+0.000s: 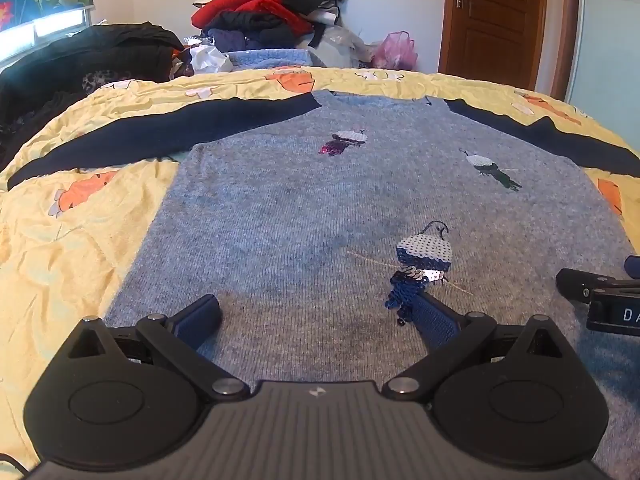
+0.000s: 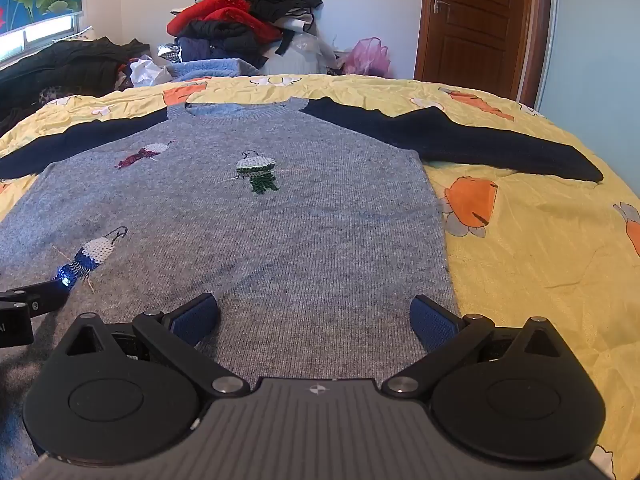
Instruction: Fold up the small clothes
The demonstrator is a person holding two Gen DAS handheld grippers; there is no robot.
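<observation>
Jaws on both tools stand spread wide with nothing pinched between them: the left gripper [image 1: 316,320] hovers over the lower left part of the grey sweater [image 1: 320,208], and the right gripper [image 2: 314,318] over its lower right part, each tilted down toward the knit. By the look of it, folding has not begun. The sweater lies flat and face up on the yellow bedspread [image 2: 540,272], neckline toward the far edge, with both dark sleeves stretched straight out: the left sleeve [image 1: 160,132] and the right sleeve [image 2: 460,140]. No fold or crease shows anywhere in it, so the whole job is still ahead: sleeves inward, then the body doubled. Seen from the left wrist, the blue sequin figure [image 1: 420,268] sits just ahead of that tool's inner finger. Seen from the right wrist, the sweater's side edge runs close by the outer finger, so cloth fills nearly all the gap there. The hem is hidden beneath both tools. A heap of other clothes [image 2: 240,20] waits beyond the bed.
</observation>
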